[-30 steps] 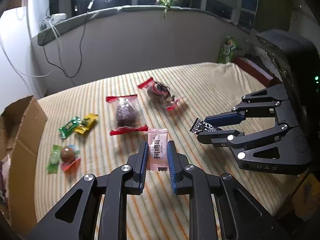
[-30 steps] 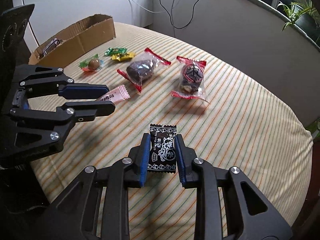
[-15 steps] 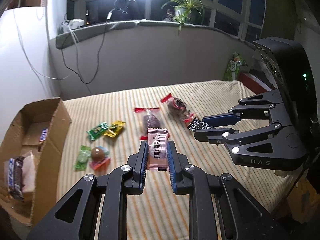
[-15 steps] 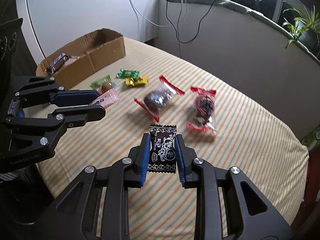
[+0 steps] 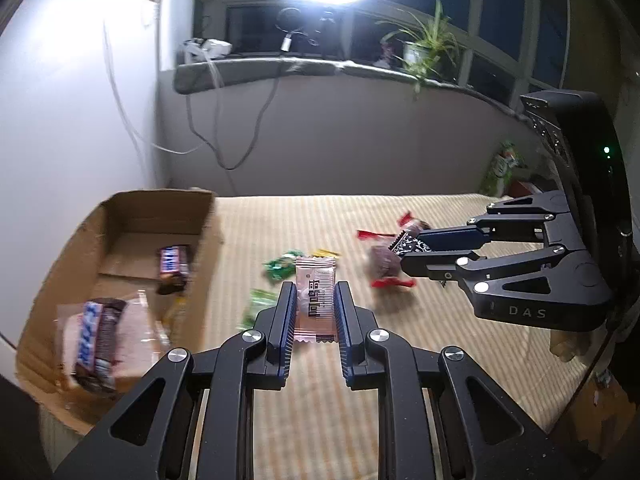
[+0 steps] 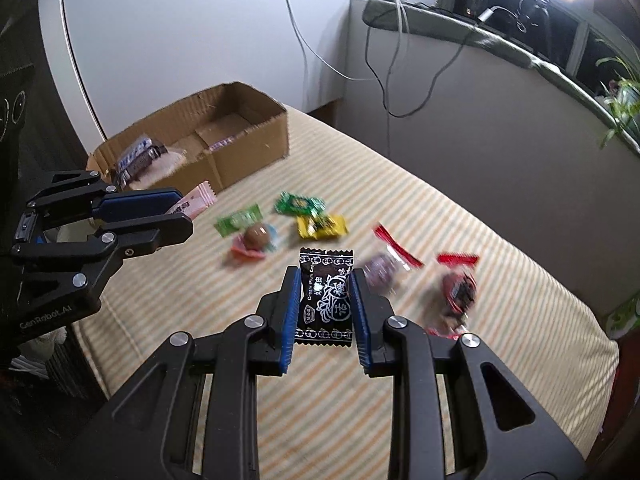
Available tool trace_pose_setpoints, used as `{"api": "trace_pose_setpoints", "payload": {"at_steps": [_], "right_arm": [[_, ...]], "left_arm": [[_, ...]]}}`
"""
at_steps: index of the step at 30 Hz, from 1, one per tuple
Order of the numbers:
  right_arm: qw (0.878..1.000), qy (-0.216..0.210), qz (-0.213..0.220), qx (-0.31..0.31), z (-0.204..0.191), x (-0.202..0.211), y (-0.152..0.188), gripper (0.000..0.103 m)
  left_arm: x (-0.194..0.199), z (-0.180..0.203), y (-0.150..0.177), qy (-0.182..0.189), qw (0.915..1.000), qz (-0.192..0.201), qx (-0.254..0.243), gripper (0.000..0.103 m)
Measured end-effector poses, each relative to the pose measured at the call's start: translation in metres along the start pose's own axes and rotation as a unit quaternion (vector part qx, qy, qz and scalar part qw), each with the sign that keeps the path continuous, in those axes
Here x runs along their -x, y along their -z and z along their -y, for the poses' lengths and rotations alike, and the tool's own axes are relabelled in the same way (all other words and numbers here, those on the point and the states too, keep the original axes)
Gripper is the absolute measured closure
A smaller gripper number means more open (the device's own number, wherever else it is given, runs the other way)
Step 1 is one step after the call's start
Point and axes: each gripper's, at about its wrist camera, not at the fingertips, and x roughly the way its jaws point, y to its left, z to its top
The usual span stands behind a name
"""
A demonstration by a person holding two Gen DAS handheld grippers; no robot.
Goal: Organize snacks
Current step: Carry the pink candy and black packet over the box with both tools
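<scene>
My left gripper (image 5: 314, 294) is shut on a pink candy packet (image 5: 315, 304), held above the striped bed right of the cardboard box (image 5: 132, 212). My right gripper (image 6: 325, 288) is shut on a black candy packet (image 6: 326, 300), lifted over the bed. In the right wrist view the left gripper (image 6: 182, 218) shows at the left with the pink candy packet (image 6: 194, 202) near the cardboard box (image 6: 240, 148). In the left wrist view the right gripper (image 5: 408, 250) shows at the right with the black candy packet (image 5: 406, 244).
Chocolate bars (image 5: 94, 344) lie in the box. On the bed lie green candies (image 6: 298, 204), a yellow candy (image 6: 322, 226), a round chocolate ball (image 6: 256, 238) and two red-edged clear packets (image 6: 456, 292). A wall, cables and a windowsill with a plant (image 5: 426, 46) stand behind.
Both grippers have risen and swung left toward the cardboard box, each still holding its candy. The box's inside has come into view.
</scene>
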Motion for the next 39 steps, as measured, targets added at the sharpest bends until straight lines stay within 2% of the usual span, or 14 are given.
{"api": "trace_pose_setpoints", "payload": {"at_steps": [15,23,39], "right_arm": [[0.999,-0.035,0.015,0.033,-0.055,-0.035,-0.065,0.078],[0.997,-0.053,0.017,0.052,-0.084,-0.056,-0.091,0.078],[0.996,-0.063,0.005,0.064,-0.111,-0.104,-0.125,0.078]], "left_arm": [[0.024,-0.08,0.003,-0.055,0.9968,0.021,0.054,0.085],[0.031,-0.109,0.007,-0.077,0.9941,0.023,0.073,0.085],[0.025,-0.145,0.014,-0.099,0.9901,0.018,0.097,0.085]]}}
